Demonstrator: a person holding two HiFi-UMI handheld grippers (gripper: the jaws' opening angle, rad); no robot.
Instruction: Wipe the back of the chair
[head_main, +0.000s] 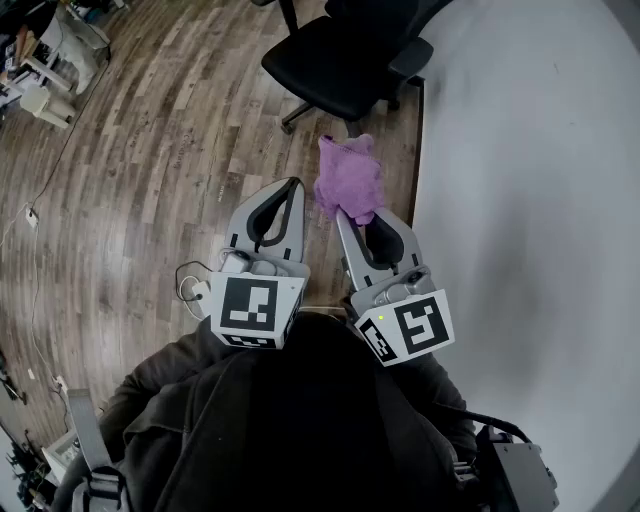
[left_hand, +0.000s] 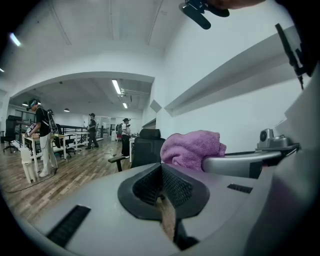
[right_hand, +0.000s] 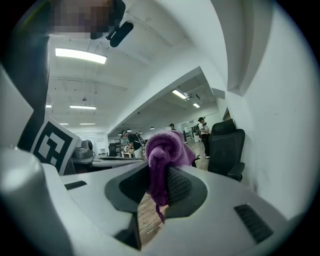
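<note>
Person: a dark jacket (head_main: 290, 430) fills the bottom middle of the head view, with a gripper held out from each hand.
Left gripper (head_main: 292, 188): lower middle of the head view. Its jaws are pressed together with nothing between them, and in its own view the ribbed pads (left_hand: 175, 187) meet in a line.
Right gripper (head_main: 350, 214): just beside the left one, towards the right, with its jaws clamped on the purple cloth (head_main: 349, 178).
Purple cloth: bunched at the right gripper's tips, at the centre of the head view. In the right gripper view a fold hangs down between the jaws.
Floor (head_main: 150, 150): wood planks across the left half of the head view.
Wall (head_main: 540, 180): plain white, filling the right half.
Chair (head_main: 340, 55): a black office chair at the top middle of the head view, beyond both grippers and close to the wall. The cloth is apart from it.
Far room: people (left_hand: 42, 130) stand at the left of the left gripper view.
</note>
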